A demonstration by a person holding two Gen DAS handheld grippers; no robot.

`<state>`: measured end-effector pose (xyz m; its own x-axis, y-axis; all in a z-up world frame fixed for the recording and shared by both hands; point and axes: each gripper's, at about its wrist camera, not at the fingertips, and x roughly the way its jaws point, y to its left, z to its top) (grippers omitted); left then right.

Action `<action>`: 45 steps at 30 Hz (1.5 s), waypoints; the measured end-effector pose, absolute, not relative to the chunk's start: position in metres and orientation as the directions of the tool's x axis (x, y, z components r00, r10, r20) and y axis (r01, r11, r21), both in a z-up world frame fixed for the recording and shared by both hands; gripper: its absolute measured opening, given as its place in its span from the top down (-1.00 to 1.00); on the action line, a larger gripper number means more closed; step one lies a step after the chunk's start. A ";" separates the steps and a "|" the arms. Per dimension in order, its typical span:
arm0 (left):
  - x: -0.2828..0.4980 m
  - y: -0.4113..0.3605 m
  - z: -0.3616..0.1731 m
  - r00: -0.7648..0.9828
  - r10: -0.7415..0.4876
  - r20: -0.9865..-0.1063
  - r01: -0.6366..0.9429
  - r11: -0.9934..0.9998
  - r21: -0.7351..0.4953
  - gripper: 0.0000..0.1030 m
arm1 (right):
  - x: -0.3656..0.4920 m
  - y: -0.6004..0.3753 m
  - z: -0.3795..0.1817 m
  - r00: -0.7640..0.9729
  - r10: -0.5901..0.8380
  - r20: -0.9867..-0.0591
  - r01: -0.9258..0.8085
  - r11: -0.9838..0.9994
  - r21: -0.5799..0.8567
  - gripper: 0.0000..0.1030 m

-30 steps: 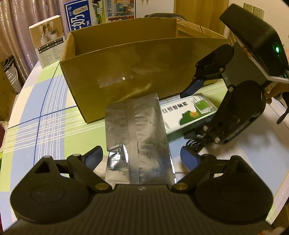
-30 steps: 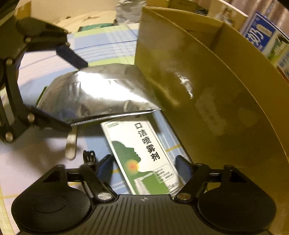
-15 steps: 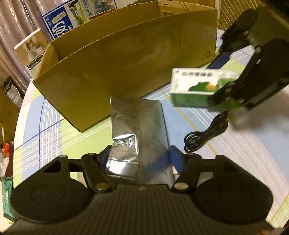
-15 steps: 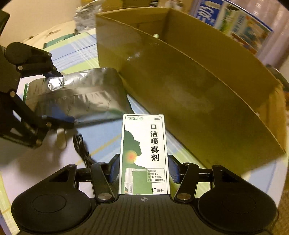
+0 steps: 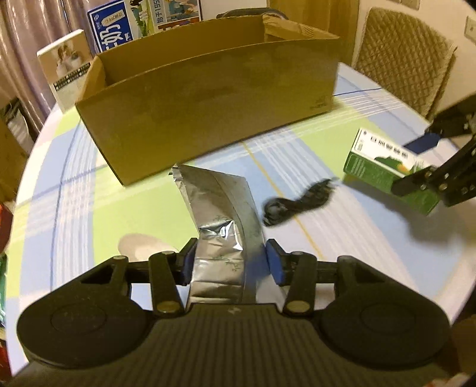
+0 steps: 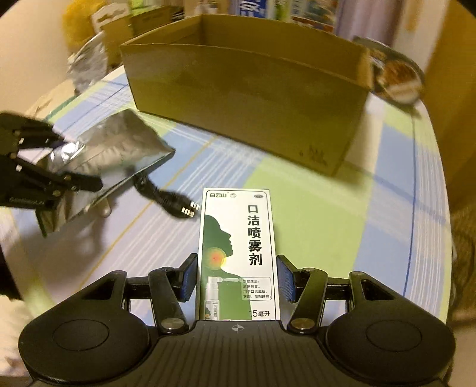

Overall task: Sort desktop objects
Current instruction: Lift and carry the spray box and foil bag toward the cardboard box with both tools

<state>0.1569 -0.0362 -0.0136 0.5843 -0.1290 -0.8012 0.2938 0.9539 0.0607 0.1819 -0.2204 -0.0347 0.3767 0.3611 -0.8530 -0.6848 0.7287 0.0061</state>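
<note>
— Any print on what I'm carrying?
— Yes. White-and-green spray box (image 6: 238,256), lower centre of my right view: brand 白云山 along its top edge, 口洁喷雾剂 running down the front, 15毫升 at the bottom. Small print in its corner panel too fine to read.
— Elsewhere?
— Blue carton (image 5: 111,28), upper left of my left view: a large white 奶. Next to it, digits 195 on a printed carton (image 5: 160,13). Rest blurred.
</note>
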 end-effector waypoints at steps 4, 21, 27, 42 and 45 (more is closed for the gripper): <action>0.132 -0.047 -0.010 0.569 -0.150 -0.809 0.315 0.948 0.046 0.18 | 0.160 -0.232 -0.035 0.368 0.365 -0.855 -0.620 0.782 0.067 -0.01; 0.146 -0.079 -0.022 0.510 -0.006 -0.860 0.280 0.947 0.159 -0.39 | 0.126 -0.236 -0.048 0.418 0.330 -0.847 -0.567 0.822 0.040 -0.09; 0.159 -0.076 -0.028 0.440 -0.035 -0.897 0.267 0.959 0.093 -0.22 | 0.128 -0.240 -0.051 0.420 0.330 -0.845 -0.546 0.836 0.055 -0.26; 0.176 -0.074 -0.033 0.340 -0.108 -0.934 0.319 0.948 0.006 0.17 | 0.131 -0.251 -0.058 0.416 0.353 -0.838 -0.495 0.861 0.117 -0.33; 0.174 -0.075 -0.035 0.343 -0.103 -0.934 0.313 0.950 0.010 0.14 | 0.132 -0.253 -0.057 0.414 0.361 -0.836 -0.486 0.864 0.132 -0.33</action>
